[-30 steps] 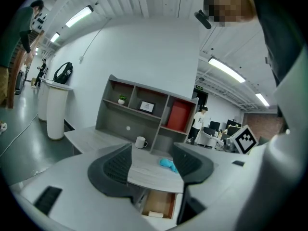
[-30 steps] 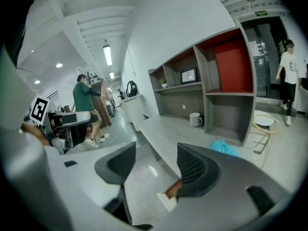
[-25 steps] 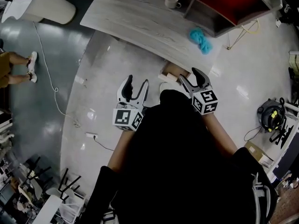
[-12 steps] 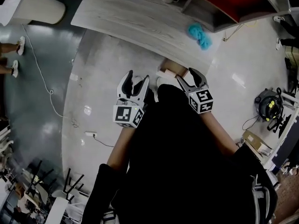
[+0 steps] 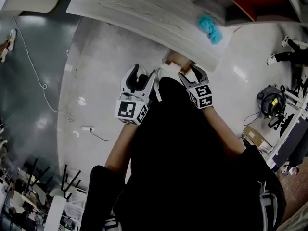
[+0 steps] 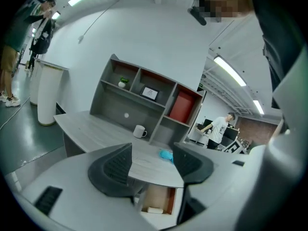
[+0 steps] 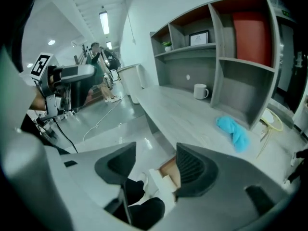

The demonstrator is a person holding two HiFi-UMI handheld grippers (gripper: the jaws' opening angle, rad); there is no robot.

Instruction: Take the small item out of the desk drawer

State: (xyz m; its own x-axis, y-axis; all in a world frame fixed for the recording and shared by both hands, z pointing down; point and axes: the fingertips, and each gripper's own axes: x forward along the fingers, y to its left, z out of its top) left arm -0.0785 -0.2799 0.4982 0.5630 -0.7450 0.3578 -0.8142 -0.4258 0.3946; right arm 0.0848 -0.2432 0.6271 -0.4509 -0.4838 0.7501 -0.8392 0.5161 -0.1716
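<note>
An open wooden drawer [image 5: 177,59] sticks out under the grey desk [image 5: 134,8]. In the left gripper view the drawer [image 6: 161,196] holds a small white item [image 6: 155,210] near its front. My left gripper [image 5: 144,71] is open and hangs a little short of the drawer, to its left. My right gripper [image 5: 190,71] is also open, just before the drawer's right side. The left gripper [image 6: 151,165] and the right gripper [image 7: 156,165] have nothing between their jaws. The right gripper view looks down on the drawer [image 7: 169,170], partly hidden by its right jaw.
A blue cloth [image 5: 210,25] lies near the desk's right end, a white mug [image 6: 139,131] further back. A grey shelf unit [image 6: 144,97] stands on the desk. A cable [image 5: 33,76] trails over the floor at left; a vacuum [image 5: 270,102] is at right.
The head view has closed in on the desk, which now sits higher in the picture. Both grippers have come nearer to the open drawer, still open.
</note>
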